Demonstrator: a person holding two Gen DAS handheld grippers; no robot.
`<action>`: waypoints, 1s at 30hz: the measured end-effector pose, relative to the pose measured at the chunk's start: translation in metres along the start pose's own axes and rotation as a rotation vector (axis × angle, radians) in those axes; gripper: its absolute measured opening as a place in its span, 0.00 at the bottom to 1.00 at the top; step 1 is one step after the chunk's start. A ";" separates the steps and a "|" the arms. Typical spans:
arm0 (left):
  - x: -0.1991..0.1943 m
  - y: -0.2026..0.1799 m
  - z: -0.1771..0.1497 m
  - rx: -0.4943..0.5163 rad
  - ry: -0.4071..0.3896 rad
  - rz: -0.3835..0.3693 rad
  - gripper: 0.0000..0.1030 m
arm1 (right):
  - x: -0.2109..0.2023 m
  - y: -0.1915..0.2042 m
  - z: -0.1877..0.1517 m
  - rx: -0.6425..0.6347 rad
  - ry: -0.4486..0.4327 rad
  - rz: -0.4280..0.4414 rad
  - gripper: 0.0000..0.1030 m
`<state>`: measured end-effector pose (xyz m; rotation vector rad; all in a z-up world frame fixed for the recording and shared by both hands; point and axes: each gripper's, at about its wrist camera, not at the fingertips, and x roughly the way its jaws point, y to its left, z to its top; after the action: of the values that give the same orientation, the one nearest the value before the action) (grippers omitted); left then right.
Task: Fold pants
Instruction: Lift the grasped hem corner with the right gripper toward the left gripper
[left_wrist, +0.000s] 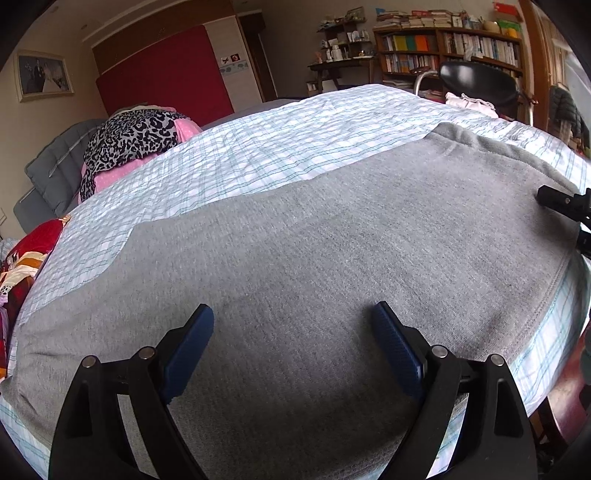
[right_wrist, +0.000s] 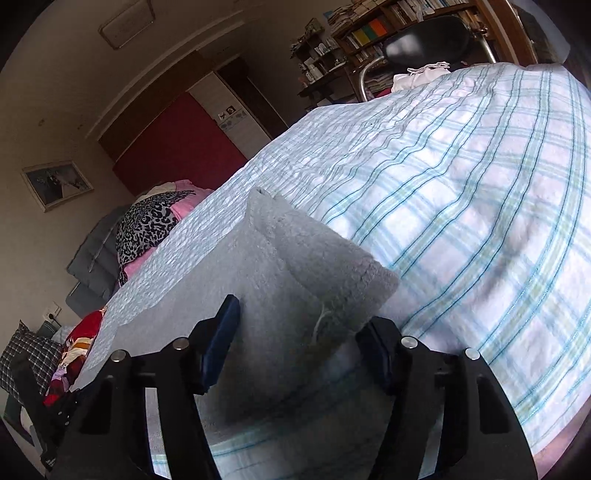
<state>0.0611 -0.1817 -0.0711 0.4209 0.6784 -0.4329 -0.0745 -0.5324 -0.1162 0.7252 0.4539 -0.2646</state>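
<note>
One pair of grey pants (left_wrist: 332, 240) under two spread hand-held grippers.

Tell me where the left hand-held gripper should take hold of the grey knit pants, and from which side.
Grip the stitched hem edge at the near right, coming in low from the bed's near side. The grey knit pants lie flat, so only an edge gives the open left hand-held gripper something to pinch.

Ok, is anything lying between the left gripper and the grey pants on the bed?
Nothing visible. The left gripper hangs open directly over the grey pants, spread on the checked bedsheet, with bare fabric between its fingers.
</note>
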 end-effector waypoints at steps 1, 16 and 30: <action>0.000 0.001 0.000 0.000 -0.001 -0.003 0.85 | 0.001 0.004 0.000 -0.004 -0.002 -0.006 0.53; 0.003 0.018 0.005 -0.089 0.043 -0.135 0.85 | -0.015 0.073 0.011 -0.188 -0.066 0.049 0.22; -0.010 0.055 0.010 -0.200 0.017 -0.150 0.85 | -0.025 0.160 -0.012 -0.438 -0.098 0.140 0.22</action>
<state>0.0871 -0.1384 -0.0447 0.1851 0.7647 -0.4980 -0.0386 -0.4070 -0.0199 0.3116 0.3492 -0.0628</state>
